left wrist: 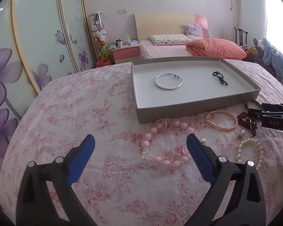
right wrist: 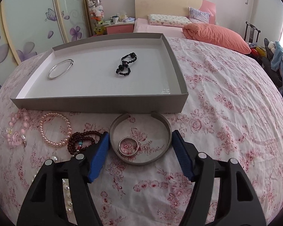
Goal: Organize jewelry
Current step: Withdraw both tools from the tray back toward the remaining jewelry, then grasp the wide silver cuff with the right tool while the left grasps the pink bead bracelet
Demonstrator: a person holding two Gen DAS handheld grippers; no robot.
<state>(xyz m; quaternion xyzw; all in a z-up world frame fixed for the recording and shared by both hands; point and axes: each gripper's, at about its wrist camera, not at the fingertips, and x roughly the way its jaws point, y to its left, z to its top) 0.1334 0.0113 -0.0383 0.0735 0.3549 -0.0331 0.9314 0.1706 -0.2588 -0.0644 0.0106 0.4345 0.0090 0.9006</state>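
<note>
A grey cardboard tray [left wrist: 179, 111] [right wrist: 103, 103] lies on the floral bedspread and holds a thin silver bangle [left wrist: 168, 81] [right wrist: 60, 69] and a black bead bracelet [left wrist: 219, 78] [right wrist: 125, 64]. In front of the tray lie a wide silver cuff [right wrist: 168, 128] with a silver ring [right wrist: 128, 146] inside it, a dark red bead string [right wrist: 81, 139] [left wrist: 247, 119], a pink pearl bracelet [right wrist: 54, 129] [left wrist: 222, 120], a big pink bead necklace [left wrist: 166, 146] [right wrist: 17, 130] and a white pearl bracelet [left wrist: 250, 151]. My right gripper [right wrist: 140, 137] is open, its pads on either side of the cuff. My left gripper [left wrist: 140, 141] is open over the pink necklace.
A bed with an orange duvet [left wrist: 215, 48] and a pink nightstand [left wrist: 125, 52] stand behind. Wardrobe doors [left wrist: 37, 43] with purple flowers are on the left. A chair with blue clothes [right wrist: 281, 64] is on the right.
</note>
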